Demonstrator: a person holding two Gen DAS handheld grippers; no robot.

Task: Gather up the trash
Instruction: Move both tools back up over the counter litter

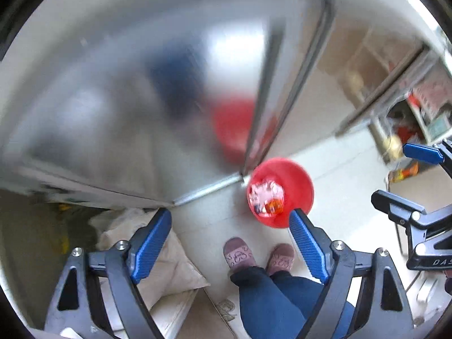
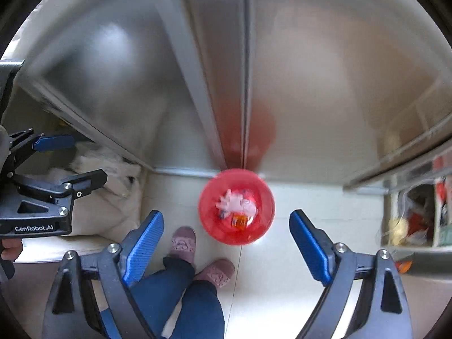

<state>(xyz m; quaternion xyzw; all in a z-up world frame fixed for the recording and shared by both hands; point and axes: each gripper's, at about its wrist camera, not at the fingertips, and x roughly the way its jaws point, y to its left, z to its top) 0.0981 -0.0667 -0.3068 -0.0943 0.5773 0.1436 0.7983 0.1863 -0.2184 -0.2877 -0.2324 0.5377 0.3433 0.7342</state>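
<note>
Both tongs, left (image 1: pixel 230 227) and right (image 2: pixel 226 227), gape empty above red bin (image 2: pixel 236 206) (wrappers inside) — slippered foot (image 2: pixel 183 243) nearby could tip it.

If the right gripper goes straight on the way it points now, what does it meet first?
Probably the red bin on the floor, in line between the open right gripper fingers; nothing shows between. Depth is unclear.

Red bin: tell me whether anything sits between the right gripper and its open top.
Nothing visible does. The red bin stands open on the pale floor, trash already inside, with bare floor around it. The right gripper hangs above with its fingers apart and empty. The person's slippers stand beside it, not across the path.
</note>
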